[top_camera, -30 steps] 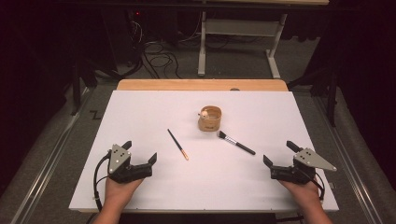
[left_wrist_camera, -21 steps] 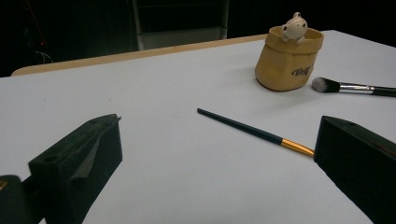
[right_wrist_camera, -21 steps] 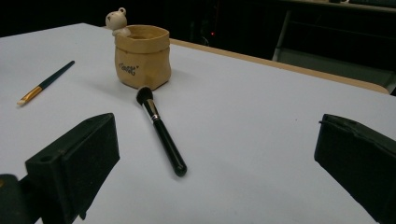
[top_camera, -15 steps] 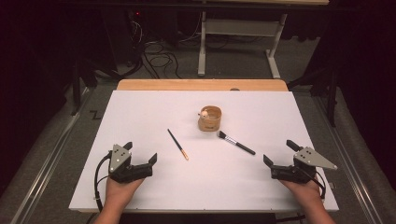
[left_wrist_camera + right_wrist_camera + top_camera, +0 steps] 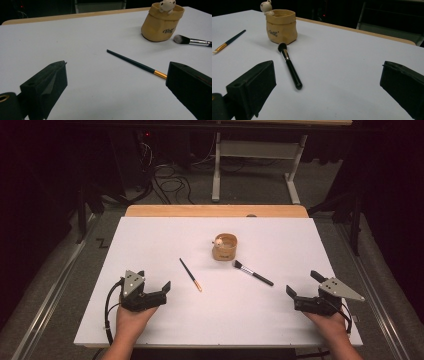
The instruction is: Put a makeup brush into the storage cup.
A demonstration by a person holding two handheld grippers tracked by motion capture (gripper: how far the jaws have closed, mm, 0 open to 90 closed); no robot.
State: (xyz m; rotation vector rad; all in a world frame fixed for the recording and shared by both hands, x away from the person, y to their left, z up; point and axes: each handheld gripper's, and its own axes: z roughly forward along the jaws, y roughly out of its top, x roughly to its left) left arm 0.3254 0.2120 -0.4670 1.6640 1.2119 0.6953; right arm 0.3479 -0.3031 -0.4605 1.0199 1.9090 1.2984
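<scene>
Two hand-held grippers sit where they were a second ago, nothing on the white surface [image 5: 150, 240] having shifted. The left hand-held gripper [image 5: 153, 285] and right hand-held gripper [image 5: 303, 283] both rest near the front edge, jaws wide apart and empty. Between them lie a thin brush [image 5: 190, 274] and a black makeup brush [image 5: 253, 272], its bristles just beside the tan pot [image 5: 224, 247]. The gripper views reveal lettering on the pot and a small figure [image 5: 167, 5] on its rim.

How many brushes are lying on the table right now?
2. The thin dark brush lies left of the tan holder, nearer the left gripper. The black makeup brush lies right of it, bristles toward the holder. Its inside is hidden.
</scene>
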